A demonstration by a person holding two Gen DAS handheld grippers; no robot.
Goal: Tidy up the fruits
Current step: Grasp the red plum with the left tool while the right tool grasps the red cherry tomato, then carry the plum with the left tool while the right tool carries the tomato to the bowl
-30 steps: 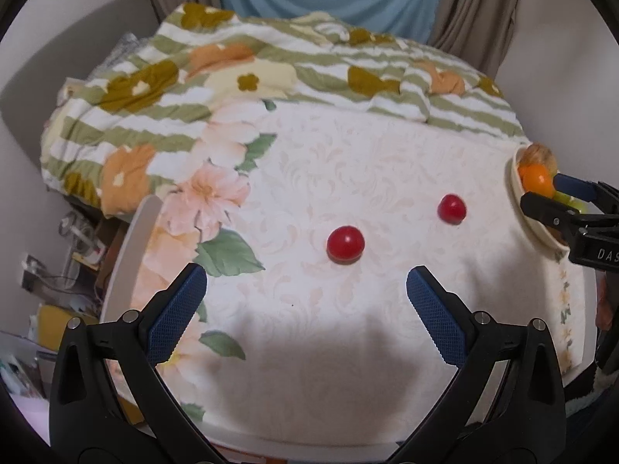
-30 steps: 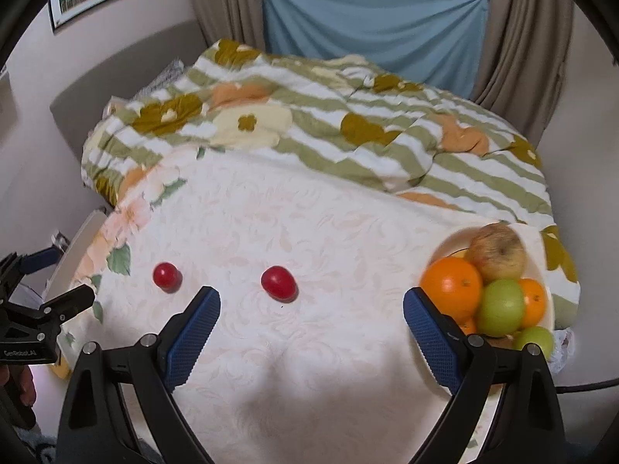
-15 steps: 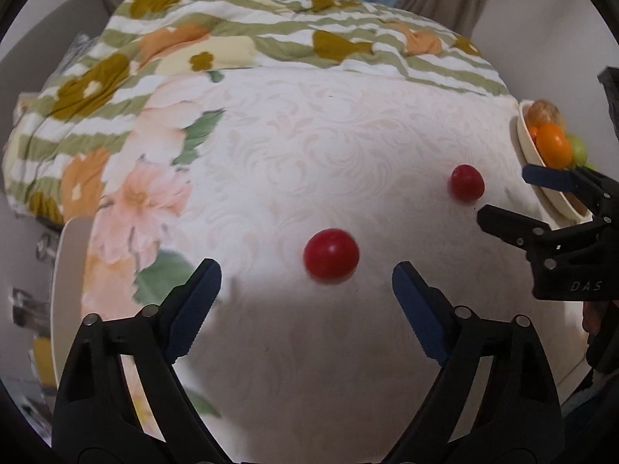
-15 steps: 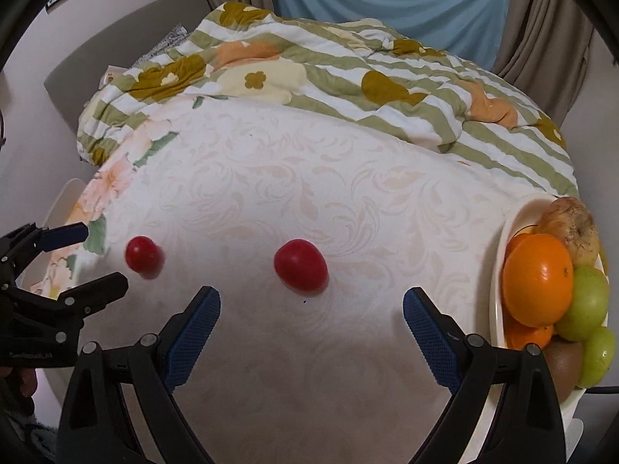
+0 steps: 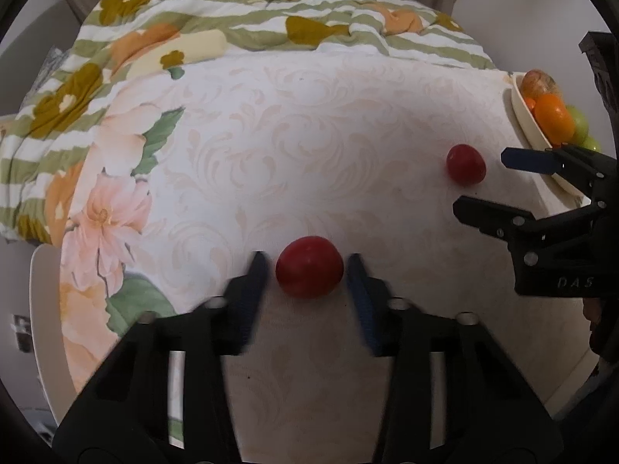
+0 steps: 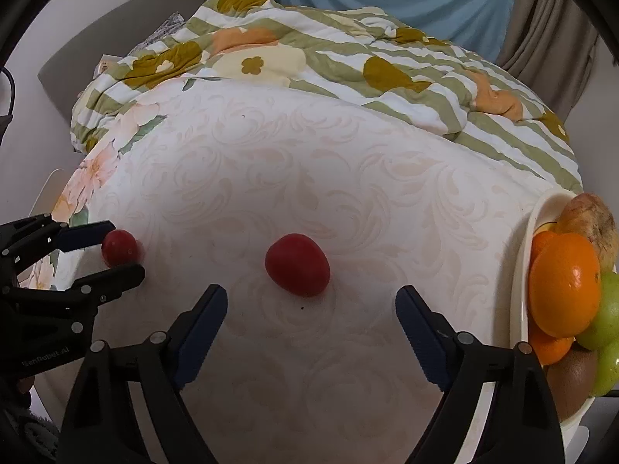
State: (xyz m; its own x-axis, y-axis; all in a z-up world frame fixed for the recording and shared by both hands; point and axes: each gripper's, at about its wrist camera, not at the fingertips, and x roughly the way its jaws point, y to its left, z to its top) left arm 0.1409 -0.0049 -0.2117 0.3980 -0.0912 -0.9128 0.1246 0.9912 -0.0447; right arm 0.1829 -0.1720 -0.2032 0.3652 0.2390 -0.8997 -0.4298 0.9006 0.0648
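the left wrist view sits low and close behind the left gripper [image 5: 309, 270], looking forward and down over the pale worktop [image 5: 309, 135] toward the striped quilt [image 5: 271, 19] at the far side. the right wrist view looks the same way from behind the right gripper [image 6: 311, 301], a little higher and further right. both share the worktop, the quilt, two red fruits, the near one [image 5: 309, 266] [image 6: 120, 247] and the other [image 5: 465, 164] [image 6: 297, 265], and the fruit bowl [image 5: 530, 123] [image 6: 520, 309]; each also catches the other gripper at its edge

Black tool [image 5: 305, 270] arms, blue ridged pads [image 6: 201, 328] (silver screws).
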